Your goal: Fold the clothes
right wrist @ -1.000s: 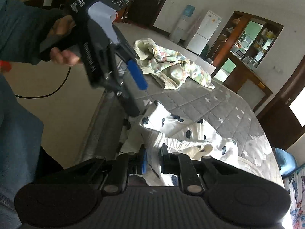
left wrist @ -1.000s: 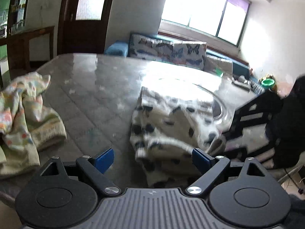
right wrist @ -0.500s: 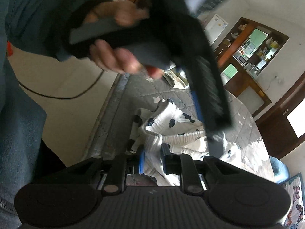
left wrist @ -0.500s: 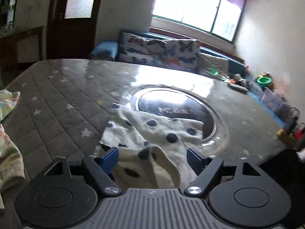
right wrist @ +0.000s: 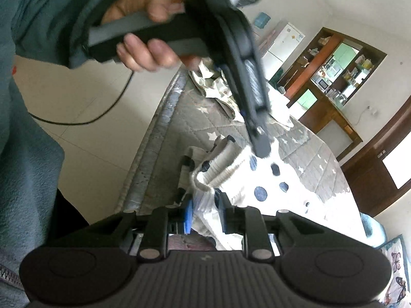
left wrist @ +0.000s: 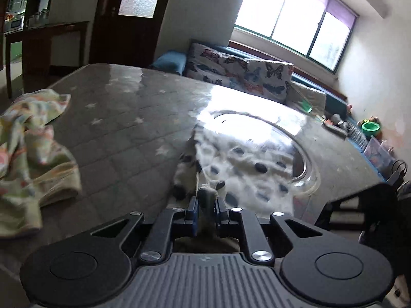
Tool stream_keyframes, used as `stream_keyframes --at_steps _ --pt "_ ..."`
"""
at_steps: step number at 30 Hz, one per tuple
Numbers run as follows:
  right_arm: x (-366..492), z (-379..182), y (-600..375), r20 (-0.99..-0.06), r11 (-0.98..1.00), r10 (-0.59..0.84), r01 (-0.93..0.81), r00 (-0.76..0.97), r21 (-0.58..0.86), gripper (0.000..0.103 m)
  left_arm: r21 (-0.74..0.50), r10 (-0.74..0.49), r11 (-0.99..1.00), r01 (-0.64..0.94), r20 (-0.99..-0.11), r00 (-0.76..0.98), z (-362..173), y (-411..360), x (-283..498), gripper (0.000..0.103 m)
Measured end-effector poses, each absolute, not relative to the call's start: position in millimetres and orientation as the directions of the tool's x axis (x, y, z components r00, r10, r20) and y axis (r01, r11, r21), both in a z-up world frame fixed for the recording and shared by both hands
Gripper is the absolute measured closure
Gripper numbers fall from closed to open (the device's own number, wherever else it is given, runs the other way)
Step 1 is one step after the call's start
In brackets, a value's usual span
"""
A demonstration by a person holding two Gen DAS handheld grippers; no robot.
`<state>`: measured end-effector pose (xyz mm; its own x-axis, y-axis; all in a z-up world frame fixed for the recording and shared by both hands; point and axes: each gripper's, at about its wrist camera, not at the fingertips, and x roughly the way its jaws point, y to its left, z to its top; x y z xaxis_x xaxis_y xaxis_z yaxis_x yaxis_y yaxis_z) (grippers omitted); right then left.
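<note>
A white garment with dark spots (left wrist: 246, 169) lies on the grey star-quilted table (left wrist: 123, 133), partly over a round glass inset. My left gripper (left wrist: 206, 209) is shut on a fold of this garment at its near edge. In the right wrist view the garment (right wrist: 272, 187) spreads ahead, with a ribbed cuff near the fingers. My right gripper (right wrist: 204, 217) is shut on the garment's edge, with cloth filling the gap between its pads. The left gripper (right wrist: 259, 141), held in a hand, meets the cloth just beyond.
A crumpled pastel floral garment (left wrist: 28, 148) lies at the table's left side. The table's edge (right wrist: 154, 138) runs beside bare floor with a black cable. A butterfly-print sofa (left wrist: 241, 74) stands behind the table. Chairs (left wrist: 359, 205) stand at the right.
My left gripper has moved onto the spotted garment's edge and shut on it. My right gripper has kept its hold on the garment, which has spread wider.
</note>
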<state>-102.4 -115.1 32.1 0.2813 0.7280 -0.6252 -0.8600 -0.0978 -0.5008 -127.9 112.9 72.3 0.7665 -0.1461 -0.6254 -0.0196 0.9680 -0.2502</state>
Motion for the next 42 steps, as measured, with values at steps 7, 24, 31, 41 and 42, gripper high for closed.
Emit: stream_keyframes --at_steps 7,24,31,41,42 --pt "-104 35 -106 -0.639 -0.114 0.720 -0.864 0.269 -0.491 0.067 -0.202 -0.087 0.978 -0.052 -0.623 0.777 82 124 -136 0.060" --pt "-61 67 -107 -0.670 0.092 0.715 -0.977 0.198 -0.191 0.071 -0.281 -0.175 0.960 -0.014 -0.636 0.752 72 121 -110 0.077" --pt "-62 60 -99 -0.686 0.062 0.708 -0.982 0.168 -0.177 0.087 -0.288 -0.187 0.958 -0.002 -0.626 0.757 76 120 -109 0.087" --pt "-67 89 -123 -0.637 0.097 0.748 -0.981 0.185 -0.171 0.102 -0.302 -0.228 0.952 0.055 -0.577 0.784 98 115 -128 0.087" --pt "-69 91 -125 -0.634 0.095 0.751 -0.981 0.184 -0.172 0.102 -0.297 -0.224 0.954 0.053 -0.581 0.783 97 115 -129 0.087"
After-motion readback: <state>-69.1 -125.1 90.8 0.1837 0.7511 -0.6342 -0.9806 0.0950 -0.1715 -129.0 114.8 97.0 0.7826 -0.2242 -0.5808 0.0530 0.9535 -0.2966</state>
